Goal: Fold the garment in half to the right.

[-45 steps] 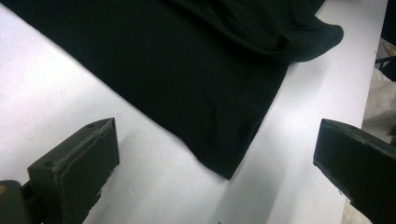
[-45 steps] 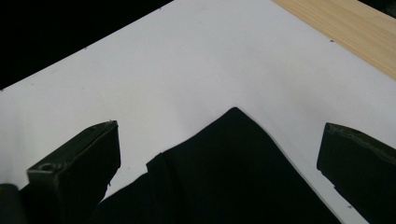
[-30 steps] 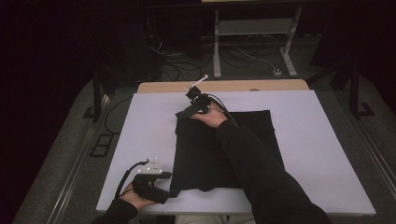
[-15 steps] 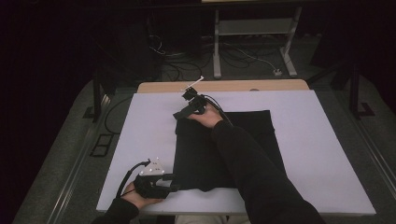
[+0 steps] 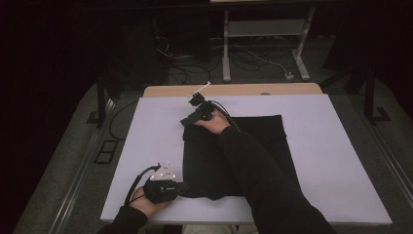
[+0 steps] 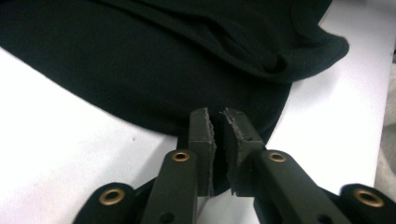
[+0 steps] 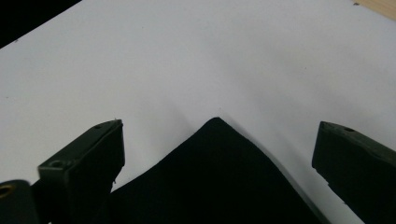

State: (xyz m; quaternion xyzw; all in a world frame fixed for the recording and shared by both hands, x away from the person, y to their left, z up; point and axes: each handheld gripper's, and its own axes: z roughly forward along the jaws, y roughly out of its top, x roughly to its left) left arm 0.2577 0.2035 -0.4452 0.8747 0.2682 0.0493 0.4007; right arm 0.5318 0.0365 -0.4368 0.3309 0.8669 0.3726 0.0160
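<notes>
A black cloth (image 5: 209, 156) lies flat on the white table cover (image 5: 336, 146), left of centre. My left gripper (image 5: 183, 187) sits at the cloth's near-left corner. In the left gripper view its jaws (image 6: 217, 123) are pressed together at the cloth's rumpled edge (image 6: 163, 60), apparently shut on it. My right gripper (image 5: 188, 120) reaches to the cloth's far-left corner, with the sleeve lying across the cloth. In the right gripper view it (image 7: 219, 128) stands wide open, and the pointed cloth corner (image 7: 219, 177) lies between the jaws, touching neither.
A wooden table edge (image 5: 243, 90) shows beyond the white cover. Behind the table stand a white-legged frame (image 5: 265, 44) and loose cables on the dark floor. A floor socket box (image 5: 104, 151) lies to the left. Bare white cover spreads right of the cloth.
The right gripper has shifted slightly left and down onto the cloth's far-left corner. The left gripper has edged a little toward the cloth's near corner.
</notes>
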